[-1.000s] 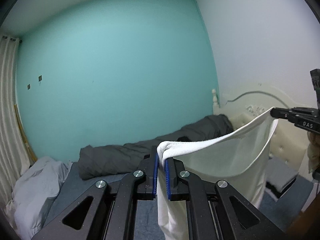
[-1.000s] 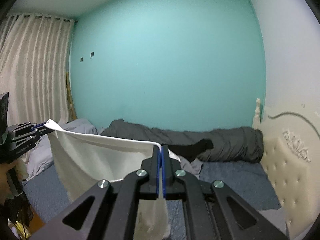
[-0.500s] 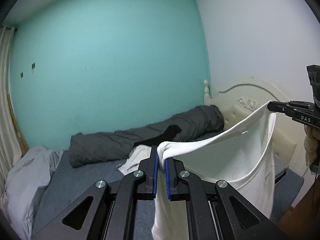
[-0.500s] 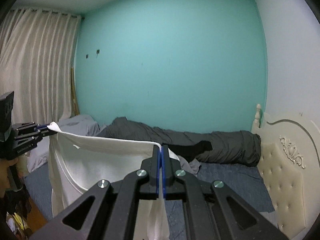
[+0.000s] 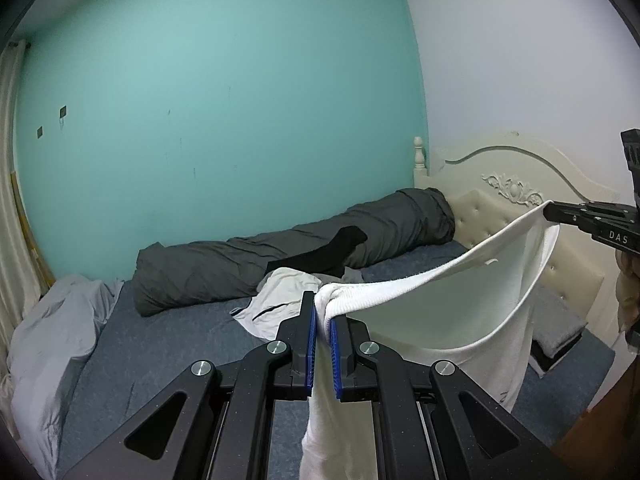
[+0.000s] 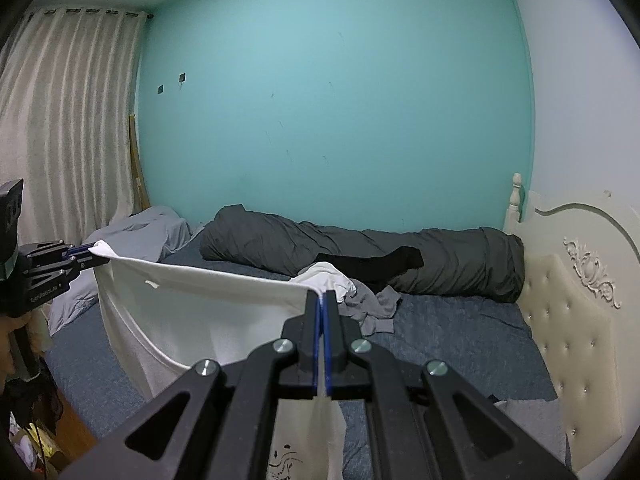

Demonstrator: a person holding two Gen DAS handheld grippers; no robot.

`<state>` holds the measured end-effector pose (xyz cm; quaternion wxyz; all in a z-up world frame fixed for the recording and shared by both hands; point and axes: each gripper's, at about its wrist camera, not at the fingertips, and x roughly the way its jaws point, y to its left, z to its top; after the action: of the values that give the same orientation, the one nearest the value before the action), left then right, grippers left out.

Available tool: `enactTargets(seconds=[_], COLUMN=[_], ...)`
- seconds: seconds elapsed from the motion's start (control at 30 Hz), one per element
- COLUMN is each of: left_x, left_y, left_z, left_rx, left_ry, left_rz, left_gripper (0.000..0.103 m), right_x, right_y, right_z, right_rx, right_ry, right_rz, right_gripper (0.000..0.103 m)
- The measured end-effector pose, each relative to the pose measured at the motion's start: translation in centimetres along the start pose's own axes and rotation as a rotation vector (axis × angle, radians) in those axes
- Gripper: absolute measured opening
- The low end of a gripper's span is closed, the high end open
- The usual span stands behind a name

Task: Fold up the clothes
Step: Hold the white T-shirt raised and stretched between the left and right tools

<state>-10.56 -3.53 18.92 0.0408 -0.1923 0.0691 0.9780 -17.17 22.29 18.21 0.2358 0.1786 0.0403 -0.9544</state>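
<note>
The left gripper (image 5: pixel 323 322) and the right gripper (image 6: pixel 322 304) are each pinching a top corner of the white shirt (image 5: pixel 460 312), which is hanging stretched between them above the bed (image 6: pixel 460 328). Over the last second both grippers have been tipping downward, bringing the mattress and the loose clothes pile (image 6: pixel 360 296) into fuller view. That suggests the shirt is being lowered toward the bed for laying flat before folding.

place: bedroom; bed (image 6: pixel 460 332); headboard (image 6: pixel 568 320); duvet (image 6: pixel 360 248); curtain (image 6: pixel 68 120)
</note>
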Motion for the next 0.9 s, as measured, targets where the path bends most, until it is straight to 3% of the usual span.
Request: enactTargets(seconds=[0.37,0.9], left_x=[4.9,16.9], left_y=[1.0,3.5], left_z=[0.5,0.0], left_rx=[-0.02,-0.067], left_ry=[0.028,0.102], left_rz=[-0.006,-0.011], left_gripper=[0.007,0.007], right_x=[3.4,13.7], right_y=[-1.0,-4.0], right_z=[0.6,1.1], right_rx=[0.015,0.035], right_ry=[0.016,0.073], right_rz=[-0.001,-0.005], right_gripper=[0.001,0.001])
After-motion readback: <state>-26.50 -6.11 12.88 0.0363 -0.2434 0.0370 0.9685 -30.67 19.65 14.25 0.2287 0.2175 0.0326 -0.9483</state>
